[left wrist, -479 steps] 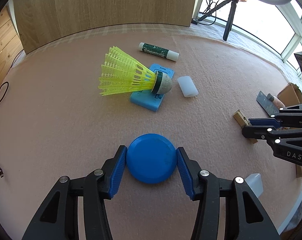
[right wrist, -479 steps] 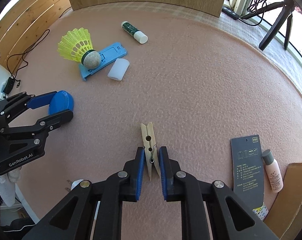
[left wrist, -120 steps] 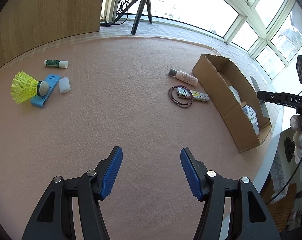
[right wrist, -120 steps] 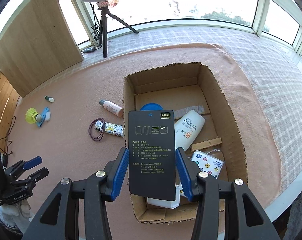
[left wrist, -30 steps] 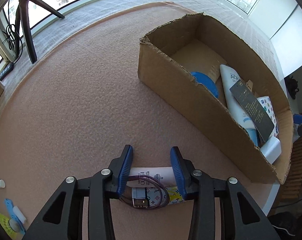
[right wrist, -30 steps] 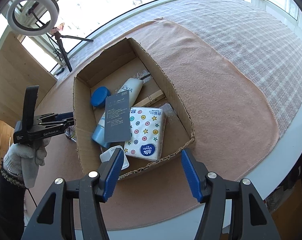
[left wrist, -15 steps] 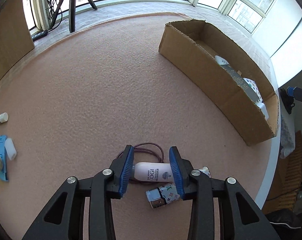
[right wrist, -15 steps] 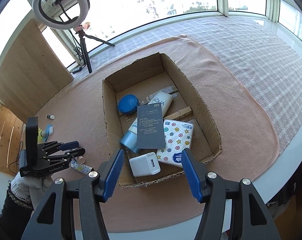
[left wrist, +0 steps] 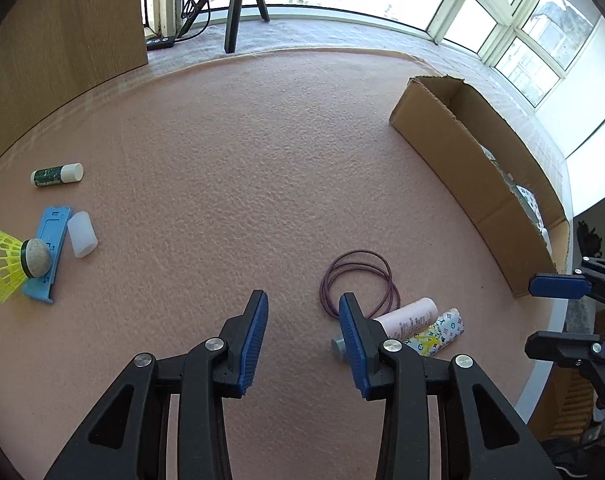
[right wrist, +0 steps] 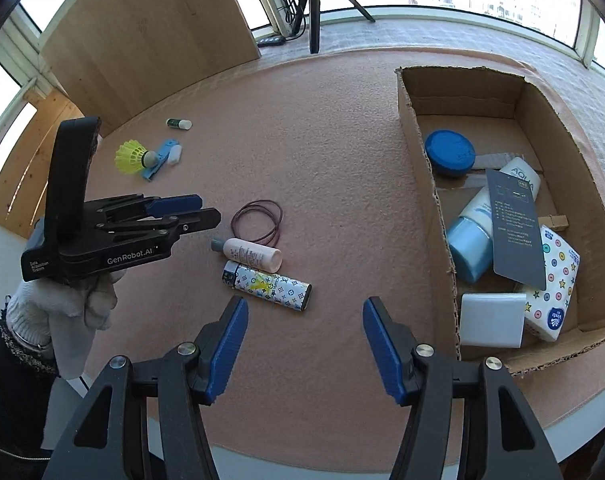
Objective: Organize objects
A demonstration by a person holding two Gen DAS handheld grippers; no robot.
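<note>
Plenty of bare pink mat [right wrist: 342,184] between the cardboard box [right wrist: 430,216] and the far-left cluster; table edge close behind both grippers, box near that edge on the right. Left gripper [left wrist: 302,320] gaping, nothing between the pads, only mat there; right pad just in front of the pink bottle [right wrist: 252,254]. Right gripper [right wrist: 304,338] likewise spread wide and empty, above the mat near the box's near corner.

Pink bottle lying flat, long axis roughly left to right in the right wrist view, grey cap toward the left gripper. Patterned lighter [right wrist: 268,286] lying just beside it on the near side, almost parallel, apparently touching. Purple hair ties [right wrist: 258,220] looped flat just beyond the bottle.

Box open on top, holding a blue round lid [right wrist: 450,152], an AQUA tube [right wrist: 474,236] with a dark card [right wrist: 514,228] leaning over it, a clothespin [right wrist: 558,222], a tissue pack [right wrist: 554,288] and a white charger [right wrist: 492,320].

Far left, well apart: yellow shuttlecock [left wrist: 2,264] on a blue clip [left wrist: 50,248], a white cap [left wrist: 82,234] beside it, a glue stick [left wrist: 56,175] beyond.
</note>
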